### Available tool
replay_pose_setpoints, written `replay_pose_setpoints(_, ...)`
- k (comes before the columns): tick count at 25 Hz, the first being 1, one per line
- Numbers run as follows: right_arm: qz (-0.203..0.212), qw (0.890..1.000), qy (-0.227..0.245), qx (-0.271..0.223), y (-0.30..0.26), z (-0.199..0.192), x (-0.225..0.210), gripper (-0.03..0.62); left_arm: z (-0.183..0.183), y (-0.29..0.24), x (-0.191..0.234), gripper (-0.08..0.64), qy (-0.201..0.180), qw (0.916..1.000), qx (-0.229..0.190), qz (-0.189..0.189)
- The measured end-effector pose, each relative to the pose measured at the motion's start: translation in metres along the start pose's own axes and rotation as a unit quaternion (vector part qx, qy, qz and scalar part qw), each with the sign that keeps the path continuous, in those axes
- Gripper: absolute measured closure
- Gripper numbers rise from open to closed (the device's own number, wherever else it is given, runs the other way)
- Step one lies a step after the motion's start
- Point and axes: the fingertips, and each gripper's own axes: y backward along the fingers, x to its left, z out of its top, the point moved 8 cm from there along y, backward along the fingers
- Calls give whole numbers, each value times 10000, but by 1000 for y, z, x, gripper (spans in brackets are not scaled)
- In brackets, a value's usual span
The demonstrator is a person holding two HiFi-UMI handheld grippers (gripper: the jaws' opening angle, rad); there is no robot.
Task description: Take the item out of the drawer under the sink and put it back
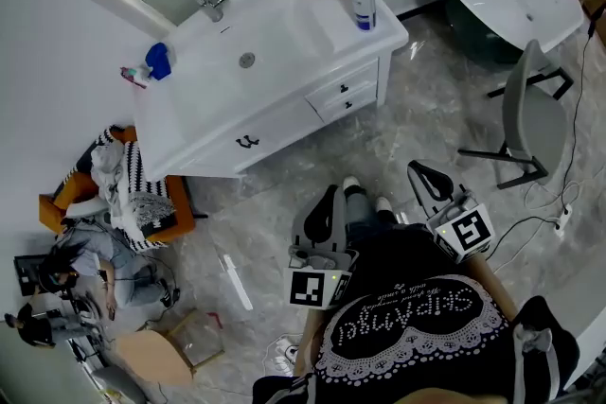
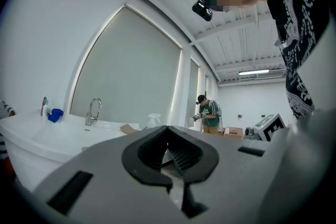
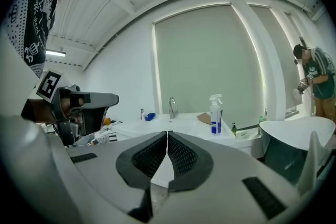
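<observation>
white drawer front (image 1: pixel 275 130) under the sink (image 1: pixel 248 60) is closed, so the item is inside and hidden in every view. the drawer lies ahead and to the left of both grippers, well apart from them across the floor (image 1: pixel 284 203). its long axis runs along the vanity, slanting up to the right in head view. left gripper (image 1: pixel 331 194) has its jaws pressed together, nothing between. right gripper (image 1: pixel 418 168) is the same, empty. left gripper looks nearer the dark handle (image 1: pixel 248 142), so it likely takes the pull.
</observation>
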Motion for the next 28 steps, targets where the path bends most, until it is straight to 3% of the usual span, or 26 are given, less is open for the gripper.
replay_pose_setpoints(6,169,9997,175,77,-32,4,2,572,0,-17,37,556,14,10000,78,-46)
replay_pose_setpoints(13,472,9984,285,-146,-88,38,11,572,13,-37,87,555,232,9995,223,9)
replay_pose_setpoints(28,-137,9999,-58,58,-142,35,2,573,19,-43,153,556,353,9987,332,150)
